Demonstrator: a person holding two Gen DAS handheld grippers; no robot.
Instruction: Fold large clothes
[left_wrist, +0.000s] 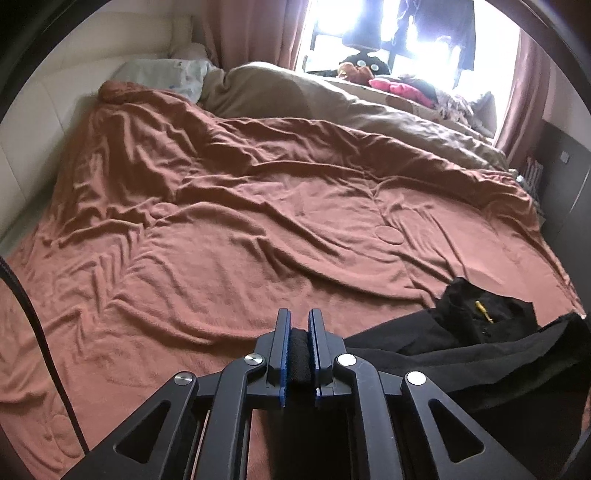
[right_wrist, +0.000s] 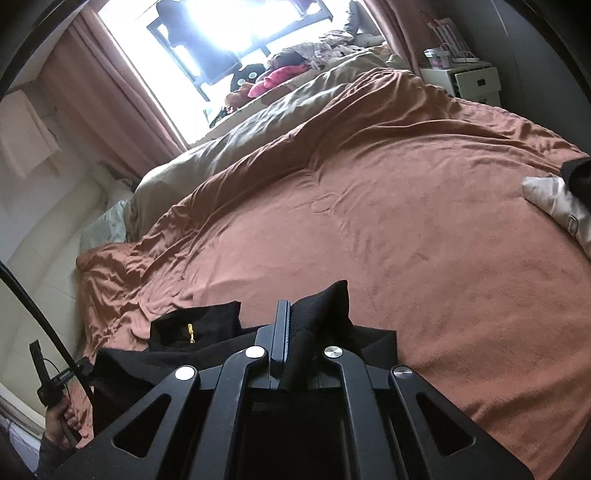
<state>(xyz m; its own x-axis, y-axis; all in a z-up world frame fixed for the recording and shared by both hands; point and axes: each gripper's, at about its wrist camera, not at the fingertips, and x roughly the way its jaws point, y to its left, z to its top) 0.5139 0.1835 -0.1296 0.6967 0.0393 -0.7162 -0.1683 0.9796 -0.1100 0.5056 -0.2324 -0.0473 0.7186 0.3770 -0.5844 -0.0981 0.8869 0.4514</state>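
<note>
Both grippers, left (left_wrist: 298, 325) and right (right_wrist: 291, 321), clamp black garment (left_wrist: 461, 354) edge over rust bedspread (left_wrist: 221, 221).

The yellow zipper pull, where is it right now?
The yellow zipper pull lies on the black garment at the near edge of the brown blanket, right of the left hand-held gripper.

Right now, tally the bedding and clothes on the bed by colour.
Rust-brown: 1, the blanket spread over the bed.
Beige: 1, the duvet bunched by the window.
Black: 1, the garment both grippers hold.
White: 1, the cloth at the right wrist view's edge.
Total: 4
</note>
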